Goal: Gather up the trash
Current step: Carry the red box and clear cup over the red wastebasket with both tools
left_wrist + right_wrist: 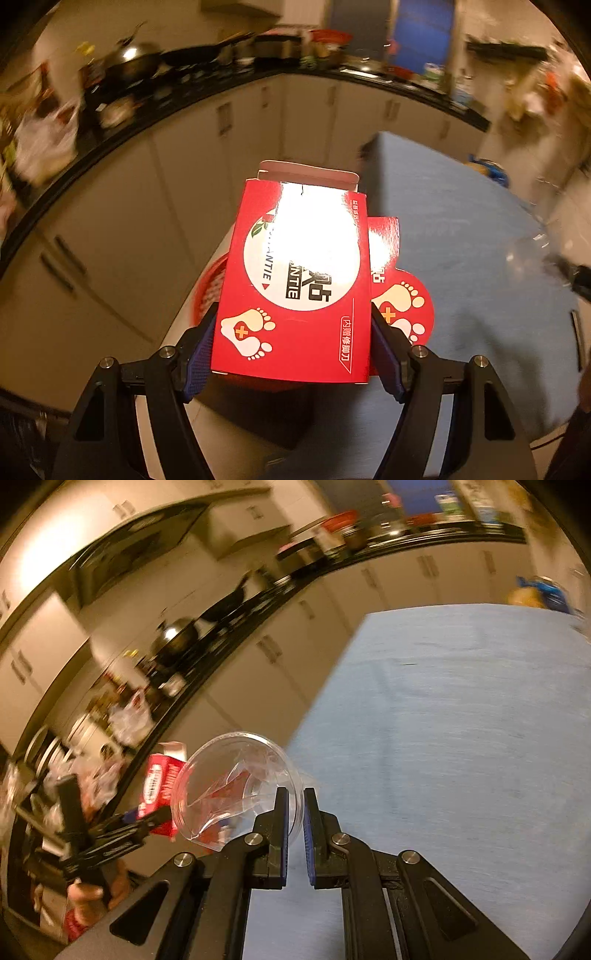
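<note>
Left wrist cam: looks fwd over its fingers, box [295,280] filling frame centre, very close; counter [207,92] arcs across top. Right wrist cam: tilted, cup [236,786] close at lower centre, table [461,738] right. Both share table [461,236], counter [207,679], wok [136,62] [177,638], box [162,786].

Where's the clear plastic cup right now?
The clear plastic cup is pinched by its wall in the right gripper, held at the left edge of the blue table, with the red box just beyond it.
</note>
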`<act>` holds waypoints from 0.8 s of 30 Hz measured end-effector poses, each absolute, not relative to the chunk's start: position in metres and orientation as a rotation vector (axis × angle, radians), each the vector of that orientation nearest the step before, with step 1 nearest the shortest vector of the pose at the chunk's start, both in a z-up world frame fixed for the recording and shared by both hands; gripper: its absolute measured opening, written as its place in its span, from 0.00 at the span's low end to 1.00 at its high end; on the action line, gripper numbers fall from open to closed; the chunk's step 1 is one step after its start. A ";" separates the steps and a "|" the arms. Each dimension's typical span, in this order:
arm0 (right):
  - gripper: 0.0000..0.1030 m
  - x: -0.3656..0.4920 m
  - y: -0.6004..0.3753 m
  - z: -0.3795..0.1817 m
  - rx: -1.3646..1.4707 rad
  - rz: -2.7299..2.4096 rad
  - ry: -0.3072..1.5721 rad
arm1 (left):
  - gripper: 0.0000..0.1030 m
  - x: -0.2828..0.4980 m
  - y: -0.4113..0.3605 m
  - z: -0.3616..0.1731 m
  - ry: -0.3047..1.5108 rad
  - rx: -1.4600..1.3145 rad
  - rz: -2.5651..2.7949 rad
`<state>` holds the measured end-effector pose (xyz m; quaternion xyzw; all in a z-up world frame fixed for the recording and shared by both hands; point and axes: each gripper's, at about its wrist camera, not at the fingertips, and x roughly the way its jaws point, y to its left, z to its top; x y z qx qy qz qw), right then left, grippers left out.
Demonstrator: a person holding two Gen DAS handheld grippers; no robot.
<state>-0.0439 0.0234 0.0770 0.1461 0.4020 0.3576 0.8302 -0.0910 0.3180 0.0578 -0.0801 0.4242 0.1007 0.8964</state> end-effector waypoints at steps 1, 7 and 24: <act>0.08 -0.044 0.035 0.078 0.302 0.778 0.860 | 0.70 -0.093 0.329 0.050 0.894 -0.176 0.221; 0.08 -0.036 0.103 0.077 0.252 0.843 0.900 | 0.70 -0.094 0.384 0.005 0.964 -0.218 0.246; 0.08 0.031 0.257 0.008 0.139 0.797 1.107 | 0.71 -0.085 0.403 -0.035 1.062 -0.284 0.181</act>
